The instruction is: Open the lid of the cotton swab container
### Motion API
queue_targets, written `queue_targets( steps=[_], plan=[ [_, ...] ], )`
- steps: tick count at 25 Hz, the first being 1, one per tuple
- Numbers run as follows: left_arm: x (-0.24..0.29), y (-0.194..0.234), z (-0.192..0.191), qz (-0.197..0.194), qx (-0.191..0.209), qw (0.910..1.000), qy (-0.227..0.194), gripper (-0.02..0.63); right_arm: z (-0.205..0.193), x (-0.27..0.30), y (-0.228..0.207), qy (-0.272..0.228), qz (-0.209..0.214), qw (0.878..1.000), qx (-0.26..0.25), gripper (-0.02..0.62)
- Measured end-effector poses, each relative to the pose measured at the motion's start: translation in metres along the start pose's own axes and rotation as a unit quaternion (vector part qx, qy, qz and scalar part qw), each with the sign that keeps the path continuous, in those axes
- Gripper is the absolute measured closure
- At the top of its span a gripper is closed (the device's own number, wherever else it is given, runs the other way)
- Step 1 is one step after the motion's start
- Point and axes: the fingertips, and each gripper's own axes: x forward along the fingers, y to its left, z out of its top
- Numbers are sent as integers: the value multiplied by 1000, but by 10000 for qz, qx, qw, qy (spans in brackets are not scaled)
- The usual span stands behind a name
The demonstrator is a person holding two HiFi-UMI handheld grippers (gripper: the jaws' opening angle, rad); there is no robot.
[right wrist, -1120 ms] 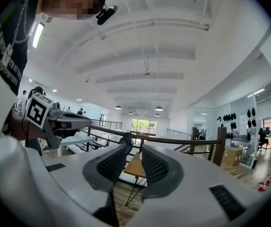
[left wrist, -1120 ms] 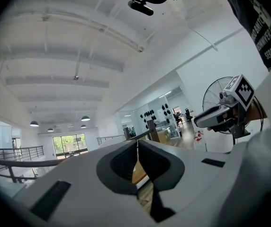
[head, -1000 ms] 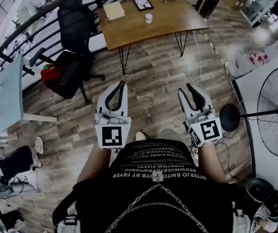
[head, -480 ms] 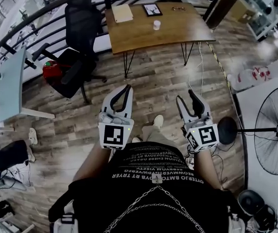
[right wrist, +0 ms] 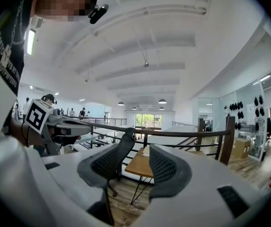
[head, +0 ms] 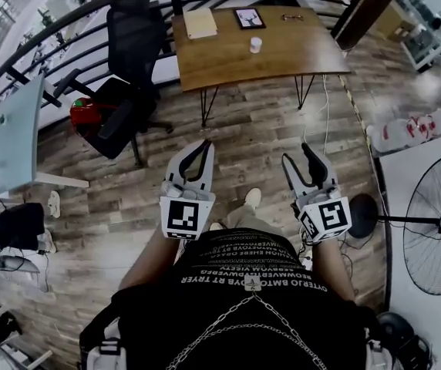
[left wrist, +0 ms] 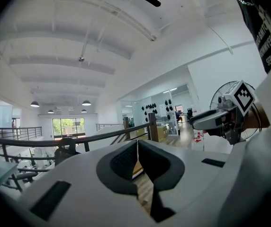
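Standing well short of the wooden table (head: pixel 228 56), the person's got the left gripper (head: pixel 200 146) clenched on nothing, and the right gripper (head: pixel 297 154) has its jaws just spreading, empty too. The small white pot (head: pixel 256 44) near the table's middle, probably the swab container, lies straight ahead, maybe slightly nearer the right.

1. A wooden table (head: pixel 224 62) stands on hairpin legs.
2. A pale pad (head: pixel 200 23) lies at its far left corner.
3. A dark framed picture (head: pixel 249 18) lies by the far edge.
4. A small white container (head: pixel 256 45) stands near the middle.

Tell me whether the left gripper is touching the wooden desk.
Apart. Head view: the left gripper hangs over the floor, well short of the wooden desk.
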Motion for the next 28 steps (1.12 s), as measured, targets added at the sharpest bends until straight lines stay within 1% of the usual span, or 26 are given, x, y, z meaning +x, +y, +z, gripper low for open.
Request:
queue_targets(
  steps=[7,13,23,28],
  plan=[
    [42,-4,1,-159,18,9999,17,575,2,22,-31,22,-1,10000,-14,387],
    [76,-4,2,-190,44,9998,60,575,-4,41,-59,71,-34,10000,58,387],
    [122,-4,12,-88,138,9998,152,575,5,70,-105,-96,62,9999,122,387],
    [141,-2,25,23,168,9998,133,575,12,84,-119,-152,250,9995,127,387]
  ],
)
